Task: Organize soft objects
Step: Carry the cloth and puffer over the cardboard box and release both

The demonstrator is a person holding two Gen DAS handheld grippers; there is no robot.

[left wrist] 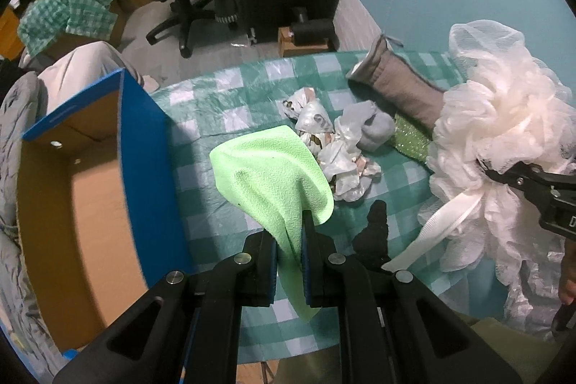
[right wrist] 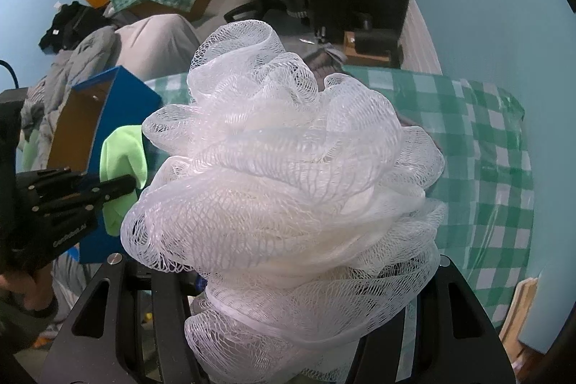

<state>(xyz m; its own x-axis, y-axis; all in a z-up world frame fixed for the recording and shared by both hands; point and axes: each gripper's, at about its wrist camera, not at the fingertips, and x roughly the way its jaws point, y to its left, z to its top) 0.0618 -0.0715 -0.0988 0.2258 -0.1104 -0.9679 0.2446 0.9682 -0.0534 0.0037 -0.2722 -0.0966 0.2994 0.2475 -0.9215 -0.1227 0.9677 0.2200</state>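
Left claw (left wrist: 289, 261) tilted down, pinching green cloth (left wrist: 273, 175) | right claw (right wrist: 288, 330) gripping loofah (right wrist: 284, 168)

No text reads clearly (gripper (right wrist: 131, 184) lettering blurred)

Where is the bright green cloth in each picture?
Left wrist view: the green cloth is in the middle, pinched between the left tongs and hanging above the checked tablecloth.
Right wrist view: the green cloth is at the left edge, partly hidden behind the white mesh sponge, held by the left tongs.
Shared landmark: the blue cardboard box, just left of the cloth in both.
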